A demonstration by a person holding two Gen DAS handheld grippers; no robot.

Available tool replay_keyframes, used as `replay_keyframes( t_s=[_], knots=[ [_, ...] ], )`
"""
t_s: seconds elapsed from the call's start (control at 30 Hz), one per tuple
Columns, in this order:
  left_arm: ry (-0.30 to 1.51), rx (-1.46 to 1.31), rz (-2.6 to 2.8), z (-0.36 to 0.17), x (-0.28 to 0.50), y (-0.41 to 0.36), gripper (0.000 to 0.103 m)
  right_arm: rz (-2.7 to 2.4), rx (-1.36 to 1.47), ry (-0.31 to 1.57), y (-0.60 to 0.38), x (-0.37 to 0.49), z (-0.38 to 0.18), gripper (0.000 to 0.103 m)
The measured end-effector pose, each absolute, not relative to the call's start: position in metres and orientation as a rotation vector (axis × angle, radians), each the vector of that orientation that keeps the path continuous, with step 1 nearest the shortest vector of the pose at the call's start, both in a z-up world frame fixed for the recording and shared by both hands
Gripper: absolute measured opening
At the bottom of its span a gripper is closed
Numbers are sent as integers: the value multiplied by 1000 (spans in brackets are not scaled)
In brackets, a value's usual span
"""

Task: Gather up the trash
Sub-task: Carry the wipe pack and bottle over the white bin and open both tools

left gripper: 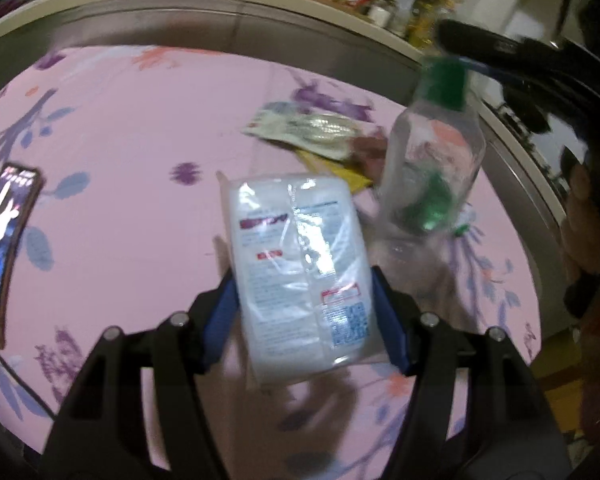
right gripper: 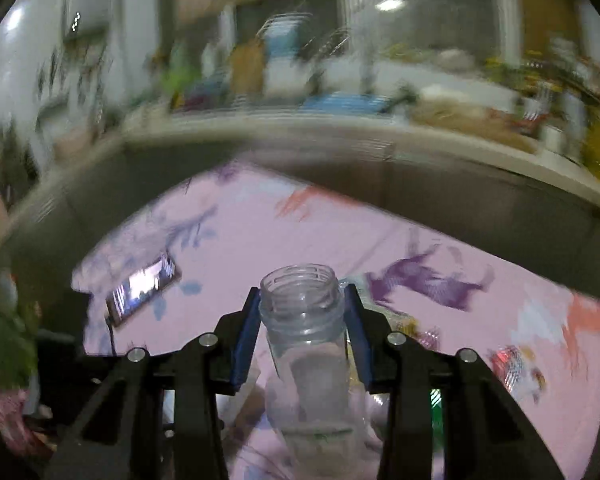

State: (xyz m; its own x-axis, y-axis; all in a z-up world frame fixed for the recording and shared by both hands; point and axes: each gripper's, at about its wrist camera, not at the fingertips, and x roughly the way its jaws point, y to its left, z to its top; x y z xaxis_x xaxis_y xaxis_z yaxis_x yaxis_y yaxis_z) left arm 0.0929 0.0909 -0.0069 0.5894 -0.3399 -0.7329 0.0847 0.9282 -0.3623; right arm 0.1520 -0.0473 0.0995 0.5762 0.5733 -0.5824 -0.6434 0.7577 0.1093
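**Both grippers loaded over the pink sheet**

Left wrist view: left gripper [left gripper: 304, 300] clamps a white plastic-wrapped pack [left gripper: 300, 268] above the floral sheet [left gripper: 120, 140]; open room leftward up to a phone [left gripper: 4, 248]. Crumpled wrappers [left gripper: 312, 132] lie beyond.

Right wrist view: right gripper [right gripper: 302, 332] grips a clear bottle [right gripper: 306, 328] by its neck, capless here.

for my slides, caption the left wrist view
Left gripper clamps a white plastic-wrapped packet above a pink floral cloth.
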Motion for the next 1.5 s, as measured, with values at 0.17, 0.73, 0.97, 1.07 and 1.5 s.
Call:
replay_keyframes(
  t_s=[0.17,0.73,0.97,1.07,1.5],
  knots=[
    [920,-251,-339,5,99,41,61,610,126,518,-140,125,116,38],
    [950,-56,-637,30,145,-145,61,360,341,412,-342,90,131,38],
    [965,29,-757,30,173,-240,61,177,323,393,-421,86,121,38],
    [963,69,-810,31,180,-283,61,108,327,381,-453,86,115,38],
    [971,194,-896,12,193,-432,63,-103,306,380,-549,89,72,38]
  ],
)
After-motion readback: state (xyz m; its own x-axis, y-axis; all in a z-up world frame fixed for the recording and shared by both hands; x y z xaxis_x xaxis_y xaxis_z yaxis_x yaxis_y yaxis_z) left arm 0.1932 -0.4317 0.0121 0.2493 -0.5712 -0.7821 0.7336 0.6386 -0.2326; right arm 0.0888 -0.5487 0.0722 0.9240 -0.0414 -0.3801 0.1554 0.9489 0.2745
